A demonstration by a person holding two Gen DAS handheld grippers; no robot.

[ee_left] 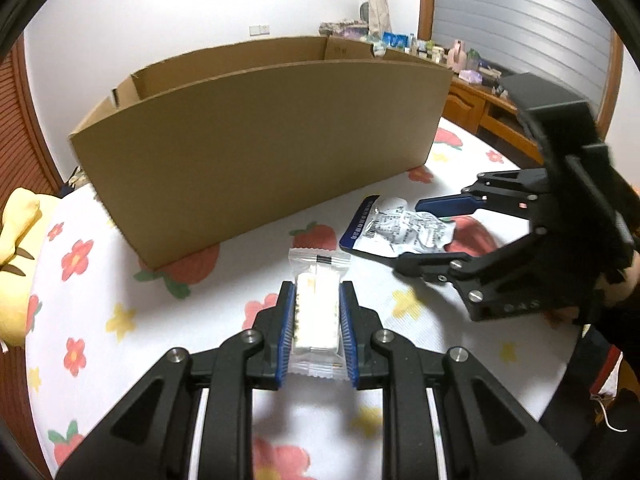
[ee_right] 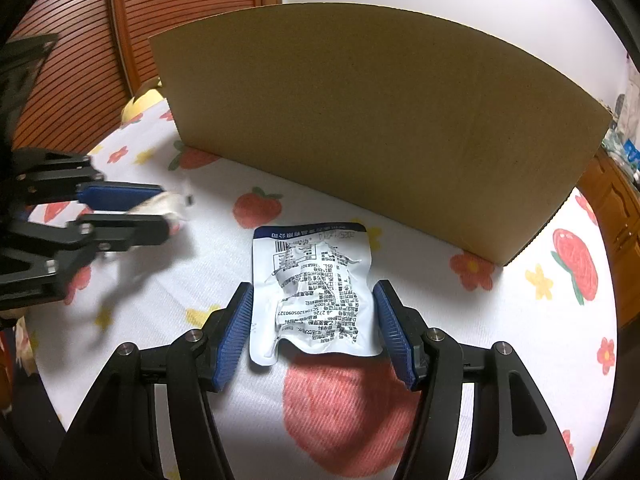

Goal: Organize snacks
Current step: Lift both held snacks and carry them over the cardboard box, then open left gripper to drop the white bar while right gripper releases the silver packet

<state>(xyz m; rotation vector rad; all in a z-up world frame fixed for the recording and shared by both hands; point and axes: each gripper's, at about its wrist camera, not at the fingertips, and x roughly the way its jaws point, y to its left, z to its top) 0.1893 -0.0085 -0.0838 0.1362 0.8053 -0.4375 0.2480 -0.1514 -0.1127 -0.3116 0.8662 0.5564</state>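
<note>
- Floral bedspread point(ee_left: 100, 280), cardboard box point(ee_left: 256, 148) ahead of both grippers.
- Clear-wrapped white snack point(ee_left: 316, 312) is clamped in the left gripper point(ee_left: 318, 300), not yet boxed.
- Blue-edged pouch point(ee_right: 316, 292) is straddled, ungripped, by the half-open right gripper point(ee_right: 316, 328).

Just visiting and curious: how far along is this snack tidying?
Early, apparently. In hand: the left gripper is shut on a clear-wrapped white snack. Left: the white pouch lies on the cloth between the right gripper's open jaws. The cardboard box's contents are hidden.

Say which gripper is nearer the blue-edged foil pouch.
Right. The right gripper straddles the foil pouch, jaws open; the left gripper is off to its side, shut on a clear-wrapped snack.
</note>
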